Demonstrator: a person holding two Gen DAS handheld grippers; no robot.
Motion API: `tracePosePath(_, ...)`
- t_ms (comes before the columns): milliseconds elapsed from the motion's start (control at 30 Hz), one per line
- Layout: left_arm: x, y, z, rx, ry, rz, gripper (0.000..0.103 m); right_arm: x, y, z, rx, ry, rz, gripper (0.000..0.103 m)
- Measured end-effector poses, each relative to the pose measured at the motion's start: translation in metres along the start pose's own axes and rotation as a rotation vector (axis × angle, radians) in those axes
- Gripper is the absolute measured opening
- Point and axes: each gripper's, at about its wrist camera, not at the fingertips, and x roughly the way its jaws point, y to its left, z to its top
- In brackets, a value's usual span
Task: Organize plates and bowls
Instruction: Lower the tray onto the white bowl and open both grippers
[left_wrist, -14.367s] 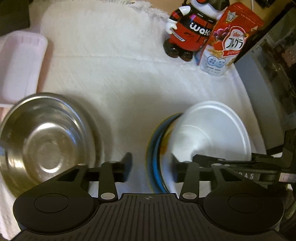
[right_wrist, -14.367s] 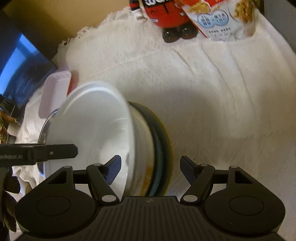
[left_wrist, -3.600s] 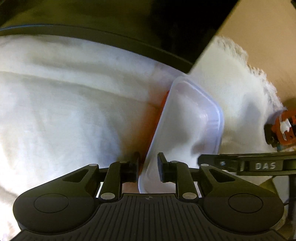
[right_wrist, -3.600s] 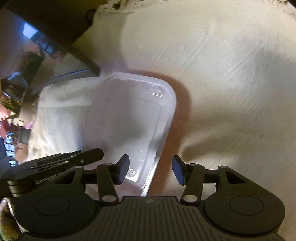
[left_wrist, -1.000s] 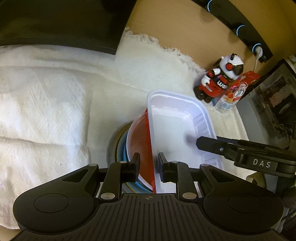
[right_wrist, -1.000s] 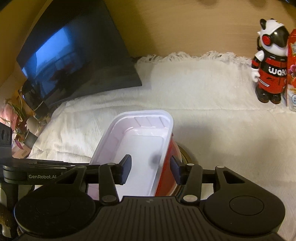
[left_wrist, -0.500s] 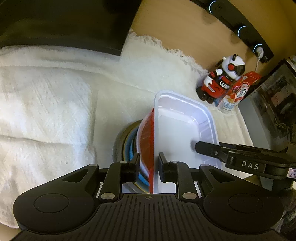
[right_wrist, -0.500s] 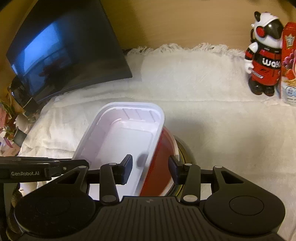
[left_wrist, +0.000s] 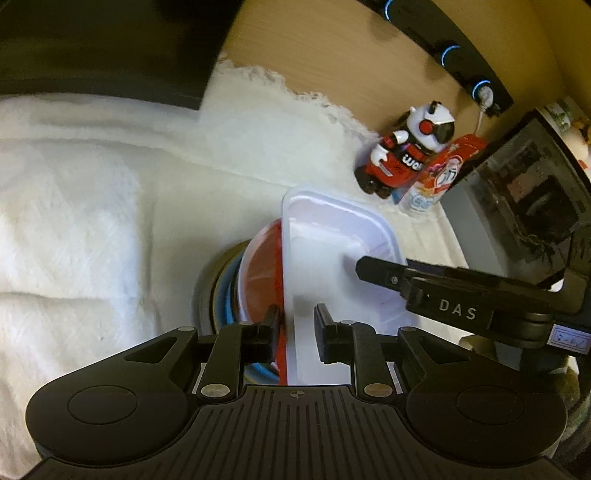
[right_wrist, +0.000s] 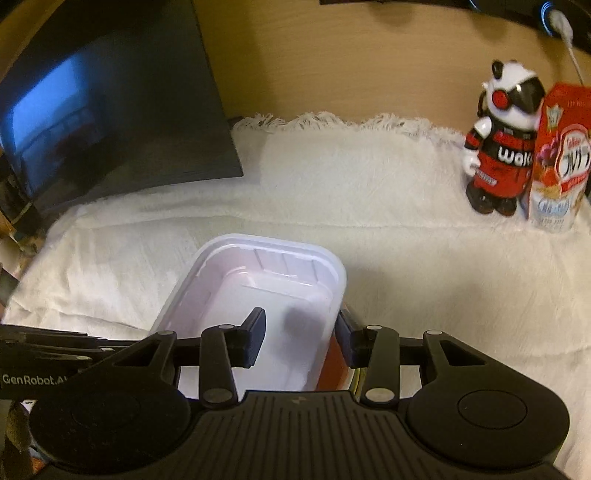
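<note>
- While I hold it from both sides, the white rectangular plastic tray (right_wrist: 258, 291) sits on top of the round stack of plates and bowls (left_wrist: 229, 284), with a red part showing right under it.
- My left gripper (left_wrist: 294, 332) is almost closed, and its two fingers straddle the tray's near left rim. There is a small gap on the inner side, so I think it is letting go or only lightly pinching.
- My right gripper (right_wrist: 299, 338) is about half open. One finger is inside the tray and one is outside its right wall. It does not look like it is squeezing.
- The stack stands on the fluffy white cloth (right_wrist: 388, 206) that covers the bench.
- I think this step is putting the tray down on the stack, and it is nearly done.
- Next I should open both grippers wider and pull them straight back, slowly, so the light tray does not tip or slide off.
- The red and black toy robot (right_wrist: 502, 147) and the red cereal box (right_wrist: 561, 158) stand far away at the back.
</note>
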Motion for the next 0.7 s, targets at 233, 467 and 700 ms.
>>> tracePosePath(233,0.013,0.009,0.008,-0.014,-0.004,-0.041,0.021,0.01,0.001,0.01,-0.013,0.012,-0.052,0.041)
tracePosePath(467,0.021,0.015,0.014,-0.049,-0.028,-0.039,0.021,0.021,-0.001,0.017,-0.036,0.021,-0.059,0.041)
tracePosePath(700,0.0,0.008,0.005,-0.04,-0.065,0.011,0.021,0.011,-0.015,0.012,-0.033,-0.012,0.004,0.041)
